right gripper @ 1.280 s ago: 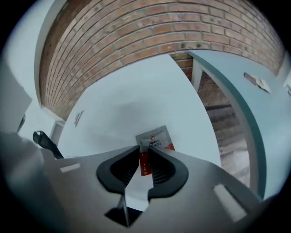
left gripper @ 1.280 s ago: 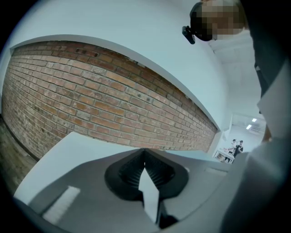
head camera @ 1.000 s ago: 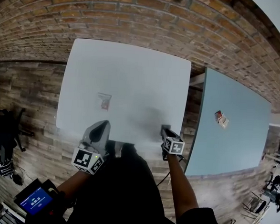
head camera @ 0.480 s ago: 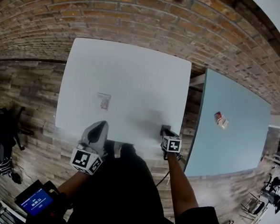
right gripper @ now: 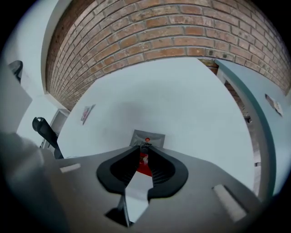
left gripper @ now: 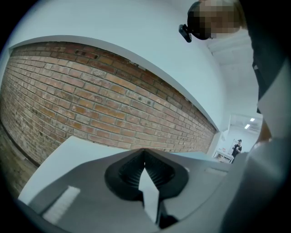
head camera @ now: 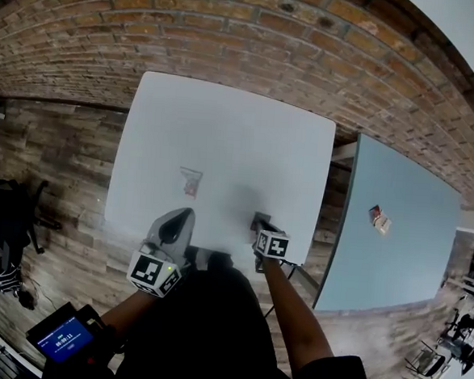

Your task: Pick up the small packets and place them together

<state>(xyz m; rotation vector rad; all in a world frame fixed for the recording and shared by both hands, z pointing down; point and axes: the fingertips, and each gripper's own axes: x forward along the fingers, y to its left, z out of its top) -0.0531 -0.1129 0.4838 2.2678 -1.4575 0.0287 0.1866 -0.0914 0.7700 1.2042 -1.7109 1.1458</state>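
Since a second ago the right claw [head camera: 259, 223] has slid leftward along the near edge of the white tabletop [head camera: 225, 127] in the head view, while the left claw [head camera: 178, 219] hovers near a second packet [head camera: 190, 181] and a third packet [head camera: 378, 220] lies well apart on the blue tabletop [head camera: 410, 261], between brick wall [head camera: 232, 30] and wooden floor [head camera: 54, 147]. In the left gripper view that claw is closed and empty, probably parked until needed. In the right gripper view the jaws are narrow and have just been closing; they point steeply down around a grey packet [right gripper: 146, 136] lying flat, I think to catch its edge, not yet pinching.
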